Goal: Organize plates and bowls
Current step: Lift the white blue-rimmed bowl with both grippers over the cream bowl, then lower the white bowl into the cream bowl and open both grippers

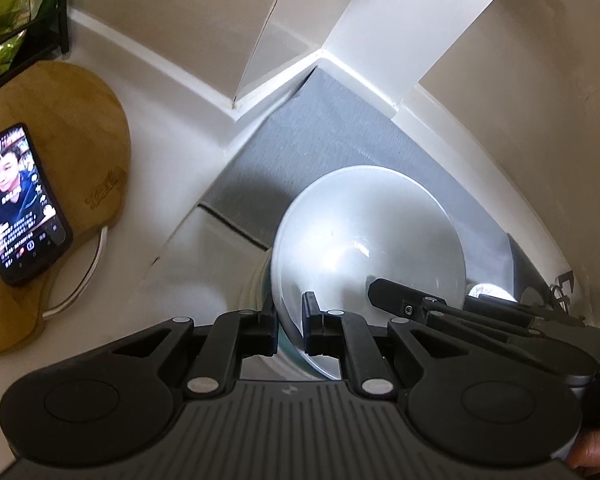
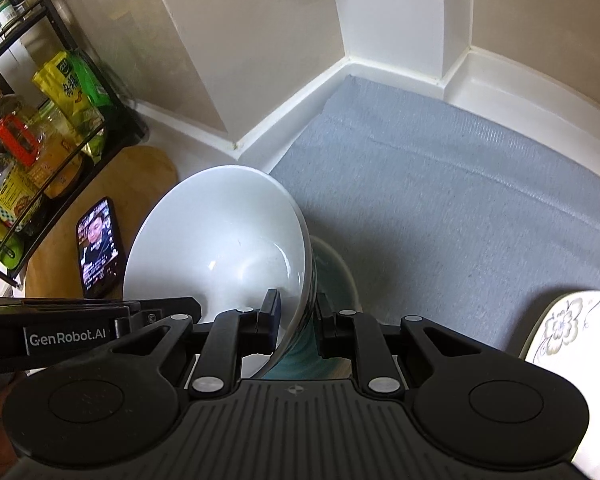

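Observation:
A large white bowl (image 1: 364, 236) with a teal-patterned outside is held up between both grippers above the grey mat (image 1: 320, 140). My left gripper (image 1: 290, 320) is shut on the bowl's rim on one side. My right gripper (image 2: 298, 316) is shut on the rim of the same bowl (image 2: 224, 236) on the opposite side; its teal outside (image 2: 300, 356) shows between the fingers. The right gripper's fingers (image 1: 396, 300) reach in at the right of the left wrist view. A white flower-patterned plate (image 2: 572, 332) lies at the mat's right edge.
A wooden cutting board (image 1: 72, 128) with a lit phone (image 1: 20, 204) lies on the white counter to the left. A black rack (image 2: 40, 120) of bottles and packets stands behind it. White walls and a pillar (image 2: 392, 12) close the corner behind the grey mat (image 2: 460, 184).

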Tool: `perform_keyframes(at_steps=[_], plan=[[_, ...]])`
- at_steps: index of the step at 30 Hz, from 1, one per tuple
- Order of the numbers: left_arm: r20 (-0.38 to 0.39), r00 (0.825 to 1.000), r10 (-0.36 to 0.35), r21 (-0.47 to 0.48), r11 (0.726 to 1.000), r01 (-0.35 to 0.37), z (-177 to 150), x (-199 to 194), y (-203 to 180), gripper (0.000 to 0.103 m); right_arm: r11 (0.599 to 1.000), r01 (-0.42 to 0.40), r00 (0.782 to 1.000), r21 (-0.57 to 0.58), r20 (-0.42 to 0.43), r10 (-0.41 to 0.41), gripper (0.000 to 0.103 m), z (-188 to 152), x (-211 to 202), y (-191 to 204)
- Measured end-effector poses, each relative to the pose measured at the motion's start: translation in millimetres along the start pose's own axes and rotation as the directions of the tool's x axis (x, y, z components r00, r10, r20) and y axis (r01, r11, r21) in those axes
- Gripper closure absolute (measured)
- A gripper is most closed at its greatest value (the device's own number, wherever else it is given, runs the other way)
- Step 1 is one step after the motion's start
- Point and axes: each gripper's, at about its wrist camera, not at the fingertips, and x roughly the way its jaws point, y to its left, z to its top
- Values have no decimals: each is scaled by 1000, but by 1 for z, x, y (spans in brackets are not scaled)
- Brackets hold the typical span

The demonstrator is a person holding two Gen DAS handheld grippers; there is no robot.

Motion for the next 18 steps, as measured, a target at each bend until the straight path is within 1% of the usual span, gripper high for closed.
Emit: perform_keyframes(at_steps=[6, 14, 18], plan=[[-33, 999, -3, 4, 1000, 3, -5, 6, 1, 90, 1000, 5, 1000, 14, -22, -5, 84, -6, 3, 0], [-46, 999, -12, 17, 1000, 13, -4, 14, 2, 90, 1000, 11, 999, 17, -38, -10, 84, -7, 8, -3], [-49, 999, -22, 7, 1000, 22, -4, 16, 5, 89, 1000, 13, 999, 18, -37, -12, 85, -4, 11, 0]])
